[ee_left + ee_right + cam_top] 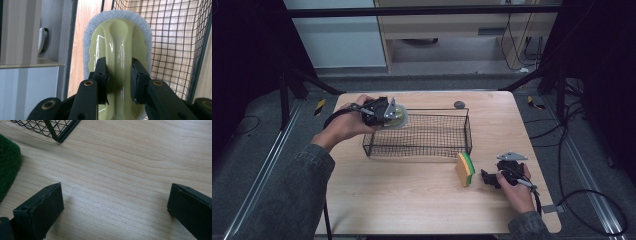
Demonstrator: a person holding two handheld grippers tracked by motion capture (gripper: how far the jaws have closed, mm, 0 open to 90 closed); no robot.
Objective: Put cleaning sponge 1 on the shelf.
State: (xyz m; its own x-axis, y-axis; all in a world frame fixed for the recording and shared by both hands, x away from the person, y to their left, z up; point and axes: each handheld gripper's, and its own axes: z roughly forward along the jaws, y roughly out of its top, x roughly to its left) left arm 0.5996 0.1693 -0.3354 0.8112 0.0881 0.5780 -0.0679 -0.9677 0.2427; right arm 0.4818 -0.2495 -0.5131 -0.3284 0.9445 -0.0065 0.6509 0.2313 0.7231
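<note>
Pale-green scrubber (120, 52), white pad behind it, is clamped by its handle ridge in my left gripper (119, 80), held at the wire basket's (447, 134) left end. My right gripper (115, 210) rests wide open on the table (412, 195), near the sponge (465, 169).

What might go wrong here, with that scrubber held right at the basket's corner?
1. The left gripper pinches only the scrubber's smooth, glossy handle ridge, so it may slip or twist.
2. The scrubber hangs at the rim of the wire basket; its pad could catch the wire on the way in.
3. The sponge stands on edge beside the open right gripper; a nudge might topple it.
</note>
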